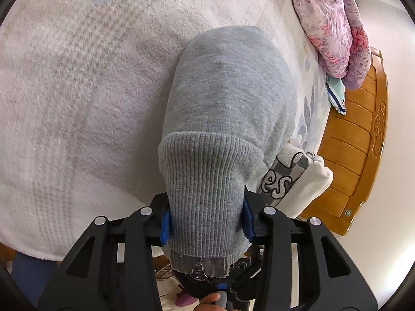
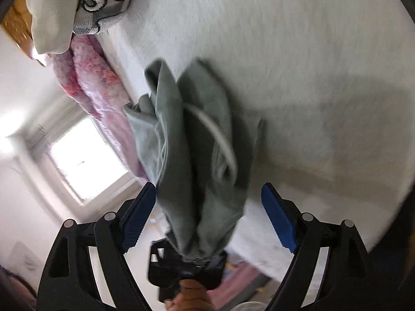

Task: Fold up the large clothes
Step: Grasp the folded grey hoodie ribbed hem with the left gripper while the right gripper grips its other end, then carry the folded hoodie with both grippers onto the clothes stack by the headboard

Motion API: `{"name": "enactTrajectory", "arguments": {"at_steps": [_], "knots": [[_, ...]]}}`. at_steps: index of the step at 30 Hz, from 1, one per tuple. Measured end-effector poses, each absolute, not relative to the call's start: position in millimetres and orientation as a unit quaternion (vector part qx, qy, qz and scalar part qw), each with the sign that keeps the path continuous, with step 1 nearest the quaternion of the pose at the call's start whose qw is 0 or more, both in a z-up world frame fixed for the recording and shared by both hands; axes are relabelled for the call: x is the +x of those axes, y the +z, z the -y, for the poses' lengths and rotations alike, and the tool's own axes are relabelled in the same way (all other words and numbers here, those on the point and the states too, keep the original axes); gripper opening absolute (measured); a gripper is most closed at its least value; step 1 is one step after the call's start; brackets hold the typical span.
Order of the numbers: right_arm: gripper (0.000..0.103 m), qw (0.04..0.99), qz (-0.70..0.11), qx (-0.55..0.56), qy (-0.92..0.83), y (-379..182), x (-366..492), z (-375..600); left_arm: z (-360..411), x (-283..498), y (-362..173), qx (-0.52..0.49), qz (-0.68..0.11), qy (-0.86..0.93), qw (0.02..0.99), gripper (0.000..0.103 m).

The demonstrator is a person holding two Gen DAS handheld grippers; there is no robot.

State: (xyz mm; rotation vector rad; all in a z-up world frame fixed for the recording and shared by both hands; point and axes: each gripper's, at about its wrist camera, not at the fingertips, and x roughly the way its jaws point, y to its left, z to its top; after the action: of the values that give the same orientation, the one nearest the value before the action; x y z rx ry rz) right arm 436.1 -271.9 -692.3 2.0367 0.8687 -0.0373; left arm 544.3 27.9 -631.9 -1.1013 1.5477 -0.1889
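Note:
A grey zip sweatshirt lies stretched out over the white fuzzy bed blanket. My left gripper is shut on its ribbed hem, with the zipper end hanging below the jaws. In the right wrist view, a bunched part of the same grey sweatshirt with a white drawstring hangs between the blue pads of my right gripper. Those jaws stand wide apart, and the cloth touches the left pad only. The view is motion-blurred.
A folded stack of clothes, white and grey with lettering, lies at the bed's edge; it also shows in the right wrist view. A pink floral quilt lies along the wooden headboard. A window is beyond the bed.

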Motion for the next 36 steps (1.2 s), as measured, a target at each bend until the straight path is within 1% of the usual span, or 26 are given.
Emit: {"name": "enactTrajectory", "arguments": {"at_steps": [1,3,6,10,14,15,16,17,18,19,23,28,32,36], "knots": [[0.086,0.448,-0.348,0.824,-0.009,-695.0,439.7,266.9,-28.7,542.9,-633.5,-0.475,-0.662,-0.08,0.575,0.04],[0.087,0.462,-0.36,0.811,-0.018,-700.6,447.0,260.1,-28.2,542.5,-634.7,-0.478,-0.664,-0.083,0.57,0.04],[0.09,0.443,-0.35,0.826,-0.005,-717.2,455.7,253.0,-31.1,542.2,-634.9,-0.479,-0.666,-0.087,0.565,0.04],[0.092,0.444,-0.344,0.827,0.008,-726.3,474.7,246.5,-33.8,540.5,-638.5,-0.496,-0.665,-0.087,0.552,0.04],[0.092,0.45,-0.353,0.82,0.02,-722.2,498.2,237.0,-33.2,537.8,-641.3,-0.495,-0.667,-0.085,0.551,0.041],[0.083,0.456,-0.356,0.815,0.021,-717.8,502.3,238.4,-33.3,537.6,-641.3,-0.498,-0.665,-0.083,0.55,0.041],[0.069,0.473,-0.364,0.802,0.029,-709.4,507.4,242.4,-33.2,537.6,-640.8,-0.5,-0.664,-0.083,0.55,0.041],[0.064,0.483,-0.372,0.792,0.035,-702.9,510.5,244.6,-34.2,537.8,-640.0,-0.501,-0.663,-0.083,0.551,0.041],[0.049,0.501,-0.39,0.772,0.042,-693.1,513.1,248.5,-34.5,538.2,-637.7,-0.503,-0.66,-0.085,0.552,0.041],[0.041,0.511,-0.396,0.762,0.047,-686.7,514.0,251.6,-33.7,539.7,-632.8,-0.494,-0.659,-0.09,0.56,0.041],[0.034,0.557,-0.426,0.711,0.053,-648.9,525.6,268.2,-25.0,536.6,-615.7,-0.488,-0.655,-0.099,0.568,0.041],[0.032,0.616,-0.467,0.628,0.089,-588.1,553.4,287.5,-6.0,531.3,-571.9,-0.466,-0.634,-0.103,0.608,0.041],[0.032,0.646,-0.464,0.593,0.126,-534.9,566.5,316.2,23.8,532.7,-513.5,-0.441,-0.605,-0.132,0.65,0.041],[0.032,0.675,-0.439,0.568,0.169,-477.1,566.0,362.0,74.1,537.8,-453.0,-0.428,-0.559,-0.171,0.689,0.041]]}}
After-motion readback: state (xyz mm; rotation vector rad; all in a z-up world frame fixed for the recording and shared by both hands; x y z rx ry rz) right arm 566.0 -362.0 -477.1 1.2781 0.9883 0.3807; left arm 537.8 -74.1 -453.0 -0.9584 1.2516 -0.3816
